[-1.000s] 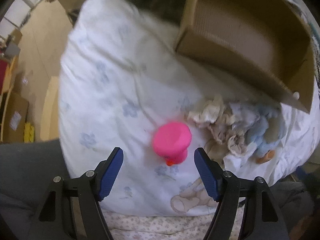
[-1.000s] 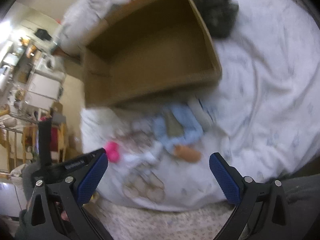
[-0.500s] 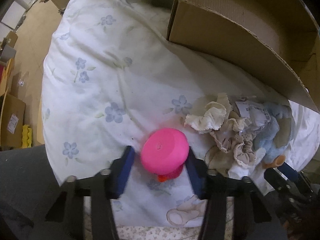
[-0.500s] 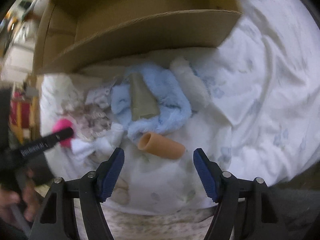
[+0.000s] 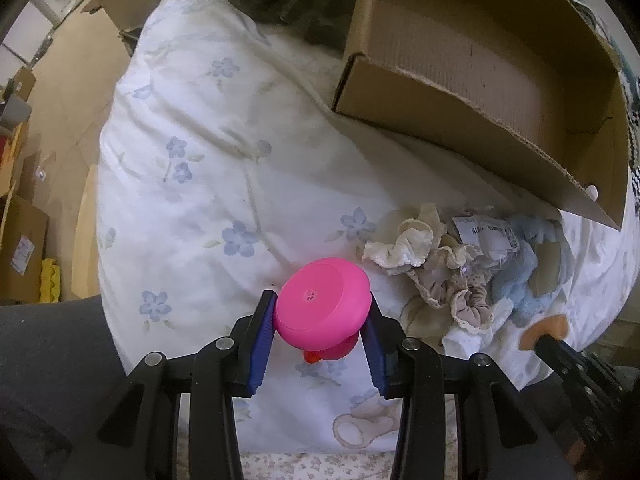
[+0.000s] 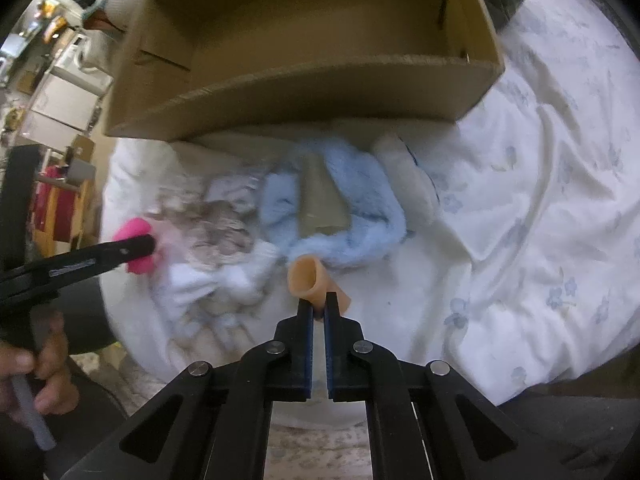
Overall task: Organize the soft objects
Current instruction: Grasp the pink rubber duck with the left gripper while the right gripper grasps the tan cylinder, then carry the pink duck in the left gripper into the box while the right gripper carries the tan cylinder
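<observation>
**Soft toys gripped both sides, box waiting**

Pink toy (image 5: 323, 307) sits clamped between my left tool (image 5: 320, 322) pads, w/ its flat round base turned up toward the cam, just off the floral bed sheet (image 5: 208, 184). I take it from straight above so the pads squeeze its widest part. My right tool (image 6: 318, 312) has just been closing and now pinches the tan tube (image 6: 308, 278) by its near end, jaws nearly together since the tube squashes flat. Rest of the pile, i.e. blue plush (image 6: 360, 208) and frilly cloth (image 5: 436, 276), lies between both tools, right below the cardboard box (image 6: 304, 92). Box is open-topped and close by, prob. so each item needs only a short lift over its front wall.
</observation>
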{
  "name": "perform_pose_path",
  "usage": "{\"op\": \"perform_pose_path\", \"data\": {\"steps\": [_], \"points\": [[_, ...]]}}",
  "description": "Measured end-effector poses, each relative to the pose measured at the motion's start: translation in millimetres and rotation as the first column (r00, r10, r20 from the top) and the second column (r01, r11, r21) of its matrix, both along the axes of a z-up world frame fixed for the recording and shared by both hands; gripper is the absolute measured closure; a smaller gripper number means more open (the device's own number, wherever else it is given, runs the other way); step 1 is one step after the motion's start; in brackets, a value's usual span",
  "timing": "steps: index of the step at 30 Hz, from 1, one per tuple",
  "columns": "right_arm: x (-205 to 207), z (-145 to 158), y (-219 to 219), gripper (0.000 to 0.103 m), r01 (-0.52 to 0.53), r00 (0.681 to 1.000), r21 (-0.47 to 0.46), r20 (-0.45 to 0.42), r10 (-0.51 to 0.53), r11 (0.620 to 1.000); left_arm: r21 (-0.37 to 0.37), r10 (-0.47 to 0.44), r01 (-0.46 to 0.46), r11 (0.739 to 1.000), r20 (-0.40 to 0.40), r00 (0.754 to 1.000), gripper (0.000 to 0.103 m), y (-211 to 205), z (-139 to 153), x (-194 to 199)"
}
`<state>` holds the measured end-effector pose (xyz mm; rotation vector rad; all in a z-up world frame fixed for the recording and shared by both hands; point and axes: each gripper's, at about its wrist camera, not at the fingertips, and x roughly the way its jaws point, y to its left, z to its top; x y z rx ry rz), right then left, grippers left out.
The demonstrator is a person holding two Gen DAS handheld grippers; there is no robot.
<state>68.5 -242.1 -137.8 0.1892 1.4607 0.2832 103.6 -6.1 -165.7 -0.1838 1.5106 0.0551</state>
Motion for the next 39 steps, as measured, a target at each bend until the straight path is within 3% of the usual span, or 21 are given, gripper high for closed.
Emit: {"op": "perform_pose_path", "data": {"steps": [7, 15, 23, 30, 35, 39], "points": [[-4, 26, 0, 0.097, 0.021, 0.997, 0.097, 0.070, -0.028, 0.995, 0.019, 0.014, -0.015, 1.000, 0.040, 0.999, 0.066, -5, 23, -15], [2, 61, -13, 0.097, 0.040, 0.986, 0.177, 0.150, -0.067, 0.983, 0.038, -0.028, 0.021, 0.999, 0.190, 0.981, 0.066, -17, 82, -17], [37, 94, -20, 0.096, 0.068, 0.961, 0.223, 0.246, -0.124, 0.972, 0.043, -0.073, 0.063, 0.997, 0.272, 0.959, 0.066, -26, 119, 21], [85, 113, -34, 0.096, 0.087, 0.936, 0.205, 0.318, -0.151, 0.975, 0.064, -0.113, 0.097, 0.993, 0.336, 0.935, 0.066, -38, 138, 66], [105, 97, -36, 0.096, 0.104, 0.932, 0.210, 0.320, -0.168, 0.972, 0.037, -0.129, 0.125, 0.991, 0.392, 0.911, 0.066, -45, 133, 84], [107, 71, -34, 0.096, 0.116, 0.948, 0.176, 0.275, -0.162, 0.978, 0.029, -0.140, 0.140, 0.990, 0.383, 0.913, 0.066, -48, 111, 88]]}}
